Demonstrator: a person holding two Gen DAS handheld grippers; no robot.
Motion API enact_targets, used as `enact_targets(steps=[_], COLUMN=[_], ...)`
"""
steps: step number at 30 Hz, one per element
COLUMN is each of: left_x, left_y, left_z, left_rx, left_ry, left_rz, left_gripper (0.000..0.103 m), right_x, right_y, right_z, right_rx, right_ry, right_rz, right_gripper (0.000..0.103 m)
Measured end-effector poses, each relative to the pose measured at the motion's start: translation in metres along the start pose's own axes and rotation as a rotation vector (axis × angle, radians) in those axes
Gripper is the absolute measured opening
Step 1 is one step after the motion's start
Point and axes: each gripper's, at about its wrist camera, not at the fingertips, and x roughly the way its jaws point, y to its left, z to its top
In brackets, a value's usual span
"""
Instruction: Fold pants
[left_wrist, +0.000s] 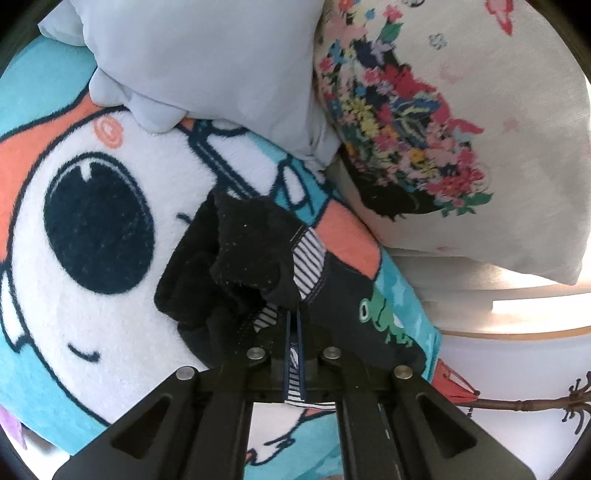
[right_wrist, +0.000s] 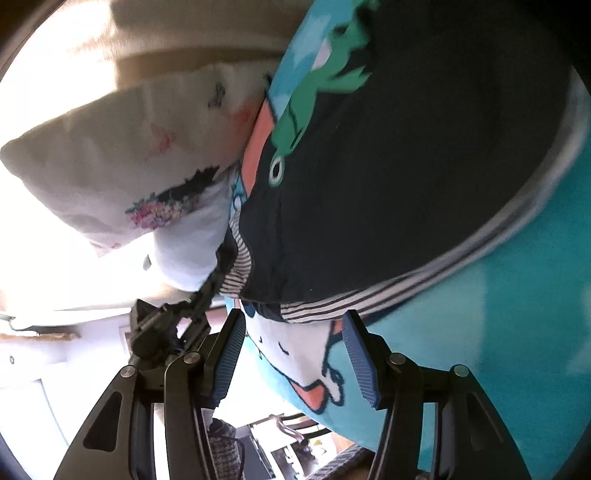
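The pants (left_wrist: 240, 258) are small and dark navy, with a striped waistband and a green frog print. In the left wrist view they lie bunched on a cartoon blanket (left_wrist: 92, 295). My left gripper (left_wrist: 294, 321) is shut on the striped band of the pants. In the right wrist view the pants (right_wrist: 406, 166) lie spread flat, striped band towards me. My right gripper (right_wrist: 293, 325) is open just short of that band, touching nothing. The left gripper (right_wrist: 173, 317) shows at the pants' left corner.
A pale blue pillow (left_wrist: 207, 62) and a floral-print pillow (left_wrist: 461, 129) lie at the far side of the blanket. A white round-edged furniture piece (left_wrist: 517, 350) stands to the right. The blanket's edge (right_wrist: 314, 402) drops off below the right gripper.
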Motion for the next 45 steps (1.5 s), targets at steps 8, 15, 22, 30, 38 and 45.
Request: enact_targets(steps=[8,15,22,30,38,45], left_x=[-0.015,-0.025,-0.013,0.012,0.037,0.053], left_y=[-0.002,0.0,0.001,0.009,0.011,-0.004], left_z=[0.001,0.005,-0.016,-0.041,-0.04,-0.022], left_rx=[-0.011,0.002,0.061,0.046,-0.007,0.061], left_ry=[-0.022,-0.045,-0.004,0.094,0.15,0.142], left_rz=[-0.033,-0.02,0.014,0.013,-0.036,0.012], left_gripper=[0.003,0.002,0.002,0.014,0.04,0.001], right_x=[0.02,-0.002,-0.02,-0.014,-0.037,-0.052], right_y=[-0.015,-0.025,-0.031,-0.003,0.029,0.042], right_z=[0.011,0.016,0.021,0.03,0.034,0.039], right_rx=[0.089,0.169,0.198,0.046,-0.04,-0.077], right_ry=[0.026,-0.093,-0.136,-0.198,-0.256,-0.29], right_rz=[-0.028,-0.095,-0.1,-0.3,-0.264,-0.287], right_gripper=[0.06,0.06,0.06,0.008,0.005,0.004])
